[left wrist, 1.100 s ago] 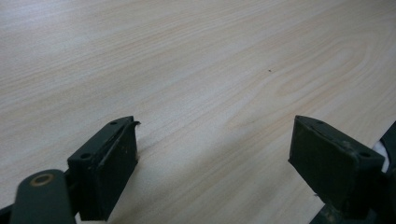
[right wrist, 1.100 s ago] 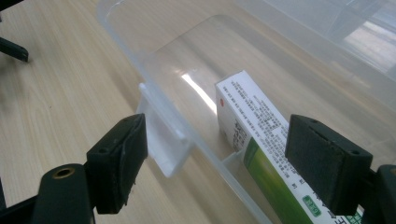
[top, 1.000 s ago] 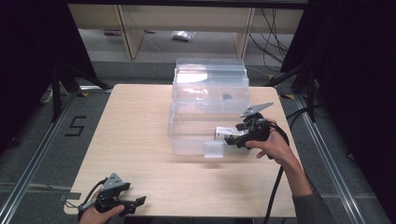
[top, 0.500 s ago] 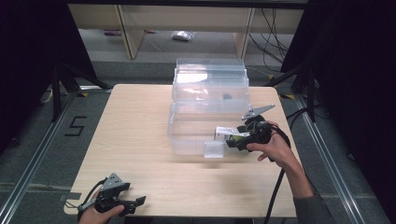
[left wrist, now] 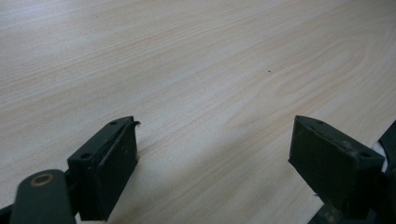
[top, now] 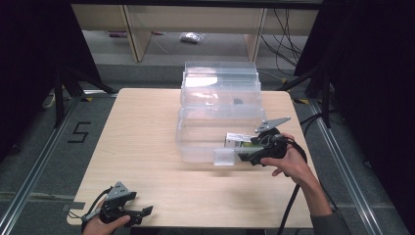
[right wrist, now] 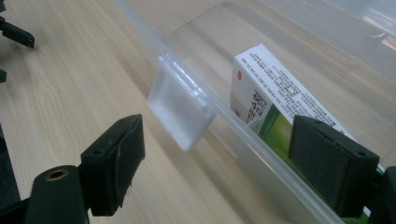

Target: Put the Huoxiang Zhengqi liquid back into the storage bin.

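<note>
Box [right wrist: 275, 100] already sits inside the clear bin [top: 195, 142]. Right gripper [top: 244, 156] straddles the front wall, jaws apart. Left gripper [top: 142, 213] idle on tabletop [top: 142, 127], jaws apart. Looks nearly done.

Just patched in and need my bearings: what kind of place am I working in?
Probably a lab set up for recording: a bare wooden table ringed by black curtains, a floor marking "5", loose cables and shelving behind.

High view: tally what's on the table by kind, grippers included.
Handheld grippers: 2, the left gripper and the right gripper
Clear plastic bins: 2, the near bin and the far bin
White-and-green carton: 1
Total: 5
</note>
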`<state>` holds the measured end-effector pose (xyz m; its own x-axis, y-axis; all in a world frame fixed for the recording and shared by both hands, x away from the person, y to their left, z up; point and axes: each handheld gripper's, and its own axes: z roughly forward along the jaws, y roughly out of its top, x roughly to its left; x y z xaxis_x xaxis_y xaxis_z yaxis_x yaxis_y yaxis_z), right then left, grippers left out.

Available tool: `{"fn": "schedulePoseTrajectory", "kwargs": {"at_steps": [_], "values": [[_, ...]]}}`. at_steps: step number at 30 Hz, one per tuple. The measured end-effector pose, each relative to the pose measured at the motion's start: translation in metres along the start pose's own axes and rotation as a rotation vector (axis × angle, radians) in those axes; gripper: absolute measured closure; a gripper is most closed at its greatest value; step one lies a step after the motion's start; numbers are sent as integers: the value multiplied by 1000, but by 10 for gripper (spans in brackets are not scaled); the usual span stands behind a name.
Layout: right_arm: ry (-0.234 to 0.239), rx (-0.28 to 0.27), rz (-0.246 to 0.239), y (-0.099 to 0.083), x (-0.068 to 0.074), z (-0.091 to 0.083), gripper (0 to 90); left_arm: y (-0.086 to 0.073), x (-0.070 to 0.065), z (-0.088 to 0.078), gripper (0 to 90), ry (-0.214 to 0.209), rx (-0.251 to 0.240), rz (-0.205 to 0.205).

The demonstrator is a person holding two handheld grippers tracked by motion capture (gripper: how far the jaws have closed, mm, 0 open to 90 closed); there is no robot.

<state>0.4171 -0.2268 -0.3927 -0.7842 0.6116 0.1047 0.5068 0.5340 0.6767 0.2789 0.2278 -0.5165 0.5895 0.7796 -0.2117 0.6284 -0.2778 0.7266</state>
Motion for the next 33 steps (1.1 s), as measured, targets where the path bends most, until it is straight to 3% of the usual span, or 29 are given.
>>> {"fn": "schedulePoseTrajectory", "kwargs": {"at_steps": [1,2,3,4,6,9,13,14,15,16,19,21,25,26,27,28,31,33], "values": [[0,-6,-19,-1,0,0,197,0,1,0,148,2,6,6],[-10,-11,10,-2,3,-1,197,0,1,-1,148,0,13,7],[-13,-11,-5,-4,3,-2,197,0,1,-1,148,2,14,13],[-11,-25,11,-5,5,-1,198,0,1,-1,148,2,14,13],[-2,-21,-18,-8,6,-1,198,0,1,-1,148,0,14,12],[0,-7,-3,-10,9,-3,198,0,1,-1,148,4,15,11],[2,-7,-22,-15,14,-2,198,0,1,0,148,3,16,12],[3,-28,-12,-16,16,0,198,0,1,0,148,2,15,13],[12,-3,-9,-17,17,-2,197,0,1,-1,148,1,22,15],[-2,-34,-30,-19,17,0,198,0,1,0,148,9,14,7],[3,-16,-19,-23,22,-2,197,0,1,0,148,8,11,6],[2,-39,-19,-27,26,0,197,0,1,-1,148,5,21,13],[12,-33,-25,-31,31,-3,199,0,1,-1,148,6,22,4],[1,-56,-45,-33,31,-1,200,0,1,0,148,6,20,13],[16,-28,-29,-34,34,-3,202,0,1,0,148,6,18,11],[20,-36,-41,-35,34,-3,202,0,1,0,148,7,10,0],[14,-29,-18,-41,37,-4,203,0,1,-1,148,4,22,17],[14,-26,-33,-45,36,-2,204,0,1,0,148,6,7,-1]]}}
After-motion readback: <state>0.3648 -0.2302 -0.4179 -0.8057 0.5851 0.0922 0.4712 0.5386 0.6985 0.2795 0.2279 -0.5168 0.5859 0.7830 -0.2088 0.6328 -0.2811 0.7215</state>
